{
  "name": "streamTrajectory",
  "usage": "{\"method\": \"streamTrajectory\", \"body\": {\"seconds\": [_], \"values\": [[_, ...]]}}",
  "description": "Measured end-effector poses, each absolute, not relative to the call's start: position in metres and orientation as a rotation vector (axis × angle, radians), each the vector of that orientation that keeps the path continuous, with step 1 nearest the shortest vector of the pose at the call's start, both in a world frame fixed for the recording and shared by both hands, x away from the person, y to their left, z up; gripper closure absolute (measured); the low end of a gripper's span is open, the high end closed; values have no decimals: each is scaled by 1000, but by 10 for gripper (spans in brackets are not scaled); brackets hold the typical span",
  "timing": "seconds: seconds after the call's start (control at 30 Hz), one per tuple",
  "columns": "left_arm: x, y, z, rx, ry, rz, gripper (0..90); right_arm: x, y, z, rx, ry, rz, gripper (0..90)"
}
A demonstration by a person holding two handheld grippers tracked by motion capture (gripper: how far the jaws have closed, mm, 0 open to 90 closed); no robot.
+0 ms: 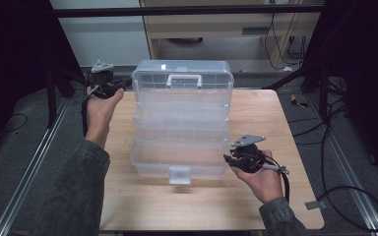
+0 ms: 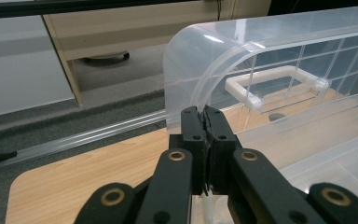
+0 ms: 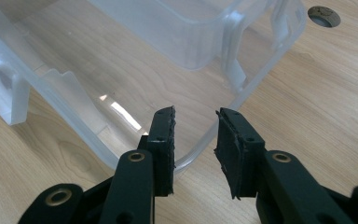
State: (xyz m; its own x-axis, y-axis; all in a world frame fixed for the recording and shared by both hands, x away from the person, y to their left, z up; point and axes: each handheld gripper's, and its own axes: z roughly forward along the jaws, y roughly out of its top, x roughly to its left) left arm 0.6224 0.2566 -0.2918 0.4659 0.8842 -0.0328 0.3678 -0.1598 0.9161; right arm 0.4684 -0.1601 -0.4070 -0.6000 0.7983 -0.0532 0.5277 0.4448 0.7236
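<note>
The left hand-held gripper (image 2: 205, 116) is clenched on the edge of the clear box's raised lid (image 1: 182, 81), propping it open. The right hand-held gripper (image 3: 195, 122) stands released — jaws apart, straddling the near corner rim of the tray without pinching it. If the thin, slick edge slips out, the lid could drop shut — or the light box (image 1: 179, 147) could skid. It sits mid-surface (image 1: 270, 196), translucent, tiered, white-handled, apparently empty.

The open clear plastic box (image 1: 181, 123) fills the middle of the table (image 1: 261, 206), its raised lid (image 1: 182, 76) walling off the far edge, while bare wood along the near edge and down the right side leaves passage for the tongs.
</note>
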Motion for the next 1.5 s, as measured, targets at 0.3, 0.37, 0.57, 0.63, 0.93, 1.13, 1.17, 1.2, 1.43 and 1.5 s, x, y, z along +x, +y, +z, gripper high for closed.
{"method": "streamTrajectory", "body": {"seconds": [0.3, 0.37, 0.57, 0.63, 0.93, 1.13, 1.17, 1.2, 1.43, 1.5], "values": [[618, 264, -293, 1712, 1096, 665, 863, 469, -160, -407, 1120, 2316, 955, 668], [612, 265, -294, 1709, 1091, 668, 860, 469, -160, -407, 1123, 2317, 952, 667], [582, 274, -299, 1696, 1063, 683, 841, 470, -162, -407, 1141, 2321, 938, 651], [579, 275, -300, 1695, 1060, 681, 828, 469, -161, -407, 1139, 2319, 936, 651], [542, 276, -313, 1732, 1020, 699, 793, 468, -160, -407, 1125, 2307, 926, 657], [525, 277, -324, 1736, 1004, 711, 734, 467, -168, -400, 1124, 2276, 994, 639], [523, 276, -326, 1736, 998, 708, 722, 467, -169, -398, 1130, 2267, 1000, 629], [519, 275, -330, 1745, 992, 714, 707, 467, -172, -395, 1126, 2256, 1005, 618], [499, 273, -351, 1751, 965, 739, 507, 471, -189, -381, 1125, 2219, 995, 528], [493, 274, -357, 1746, 981, 738, 447, 473, -195, -378, 1144, 2207, 971, 485]]}}
